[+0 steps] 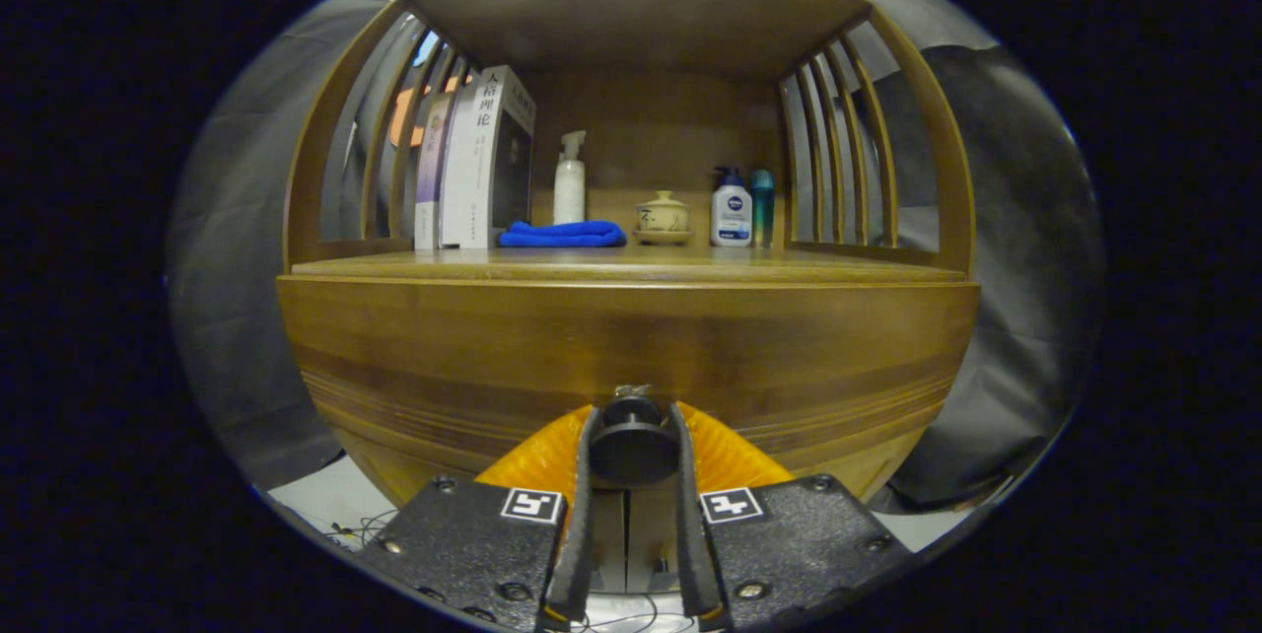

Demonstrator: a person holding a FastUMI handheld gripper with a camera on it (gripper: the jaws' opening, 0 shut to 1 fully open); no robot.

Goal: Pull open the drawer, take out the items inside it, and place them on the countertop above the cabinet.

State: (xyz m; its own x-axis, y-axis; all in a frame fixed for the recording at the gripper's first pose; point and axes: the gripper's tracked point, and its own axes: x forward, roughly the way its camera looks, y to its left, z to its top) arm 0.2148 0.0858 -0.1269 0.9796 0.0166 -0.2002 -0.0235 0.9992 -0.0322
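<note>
Dark cloth behind and to both sides; wooden cabinet [631, 347] square ahead, slatted at its flanks. On the worktop [631, 265] above the drawer: books [473, 160] upright at the left, a white pump bottle [569, 181], a folded blue cloth [562, 235] just in front of it, a small lidded ceramic pot [663, 217] on a saucer, a white and blue lotion bottle [732, 209] with a teal bottle [762, 204] just beside it.

Drawer front [631, 367] closed, or as good as; no gap to be seen at its top edge. Contents hidden, so weight and kind impossible to tell yet.

Claw [631, 446] narrowed around the dark round knob [631, 446] at the drawer's middle, both fingers [584, 475] seeming to press on its sides. Knob small, hard, smooth-looking: likely slippery under a loose grip, yet stiff enough to take a firm squeeze. Best held behind the wider rim, near the stem, so that the flare stops the fingers sliding off.

Drawer probably solid wood, fairly heavy, perhaps sticky on its runners. Calls for a straight, level pull along the fingers' line, with no twist and no lift. Risk of losing the knob if jerked, or of shaking the bottles and pot above.

Bare space at the front of the worktop, ahead of the cloth and pot, suitable for setting items down.
</note>
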